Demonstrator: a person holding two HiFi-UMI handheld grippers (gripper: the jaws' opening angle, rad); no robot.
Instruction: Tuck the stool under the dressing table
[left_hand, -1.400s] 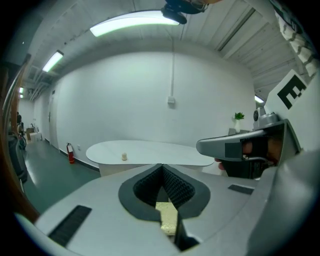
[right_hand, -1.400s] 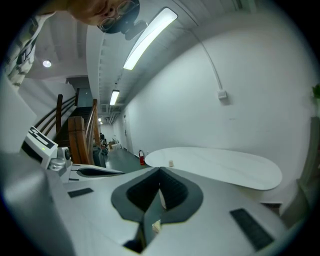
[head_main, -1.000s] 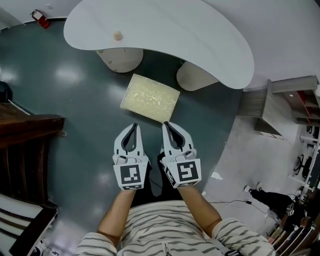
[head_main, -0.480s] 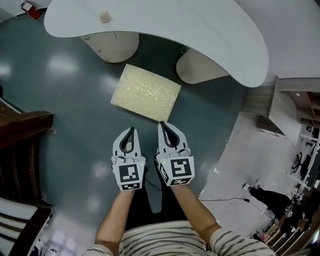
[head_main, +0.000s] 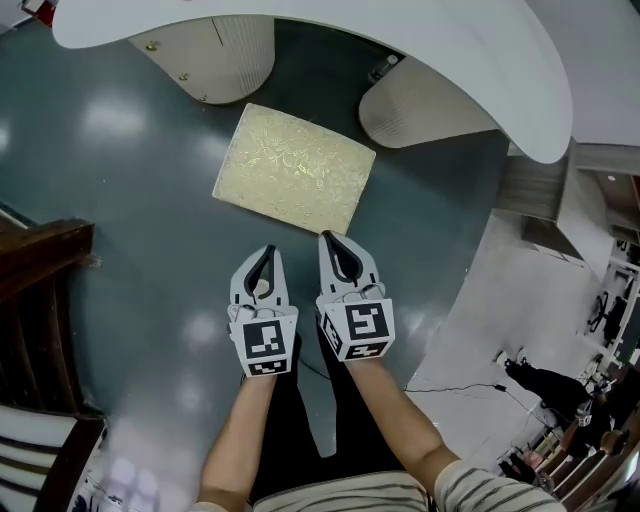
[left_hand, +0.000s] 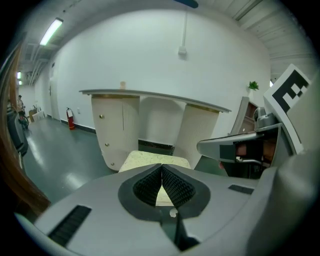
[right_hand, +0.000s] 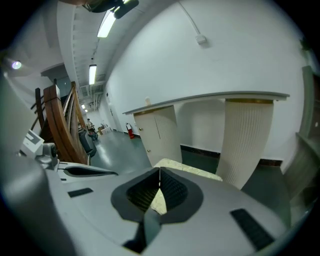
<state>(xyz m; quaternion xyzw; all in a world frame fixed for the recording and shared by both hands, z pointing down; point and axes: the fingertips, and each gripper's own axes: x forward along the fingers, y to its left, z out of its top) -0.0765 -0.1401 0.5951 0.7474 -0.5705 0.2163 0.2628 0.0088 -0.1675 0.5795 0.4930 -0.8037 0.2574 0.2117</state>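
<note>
The stool (head_main: 294, 168) has a pale yellow square cushion and stands on the dark green floor in front of the white dressing table (head_main: 440, 40), between the table's two ribbed cream pedestals. My left gripper (head_main: 267, 249) and right gripper (head_main: 328, 238) hover side by side just short of the stool's near edge, both shut with nothing held. In the left gripper view the stool (left_hand: 155, 160) shows beyond the closed jaw tips, below the table top (left_hand: 150, 95). The right gripper view has the stool (right_hand: 187, 170) ahead as well.
A dark wooden piece of furniture (head_main: 40, 300) stands at the left. The left pedestal (head_main: 205, 55) and right pedestal (head_main: 425, 105) flank the gap under the table. A grey cabinet (head_main: 535, 190) and lighter floor with clutter lie to the right.
The view has closed in on the table: the stool and table look larger and nearer. Both grippers stay shut and side by side near the stool's near edge.
</note>
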